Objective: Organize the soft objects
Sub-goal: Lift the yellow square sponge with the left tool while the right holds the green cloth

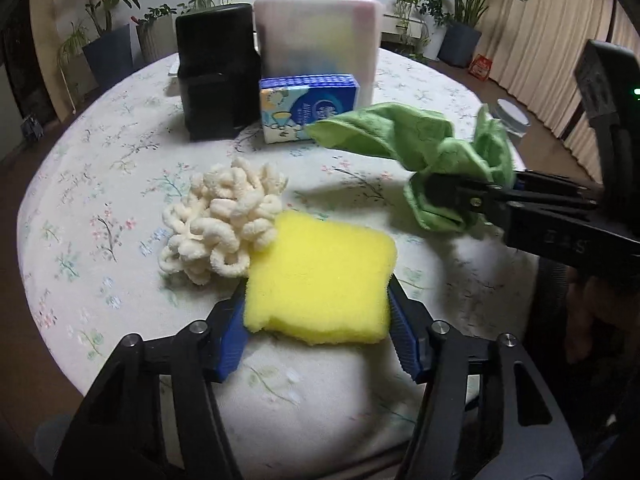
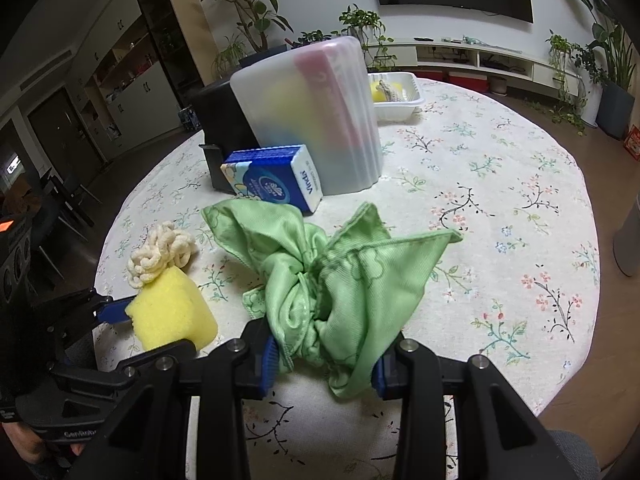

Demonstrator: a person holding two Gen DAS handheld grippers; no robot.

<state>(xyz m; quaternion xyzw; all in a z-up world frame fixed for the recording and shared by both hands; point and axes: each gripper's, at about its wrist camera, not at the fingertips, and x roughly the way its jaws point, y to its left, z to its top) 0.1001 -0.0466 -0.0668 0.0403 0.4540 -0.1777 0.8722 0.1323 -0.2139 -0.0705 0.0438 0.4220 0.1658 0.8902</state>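
My left gripper [image 1: 318, 322] is shut on a yellow sponge [image 1: 320, 276], held between its blue pads just above the floral tablecloth; it also shows in the right wrist view [image 2: 168, 312]. My right gripper [image 2: 324, 354] is shut on a bunched green cloth [image 2: 340, 272], lifted off the table; it shows in the left wrist view [image 1: 424, 148] to the right of the sponge. A cream looped scrubber [image 1: 224, 228] lies on the table touching the sponge's far left corner. A blue tissue pack [image 1: 308, 108] stands behind them.
A frosted plastic bin [image 1: 316, 36] and a black box [image 1: 218, 72] stand at the back of the round table [image 1: 100, 184]. A white tray [image 2: 396, 92] with items sits behind the bin. A small round lid [image 1: 510, 114] lies at the right edge.
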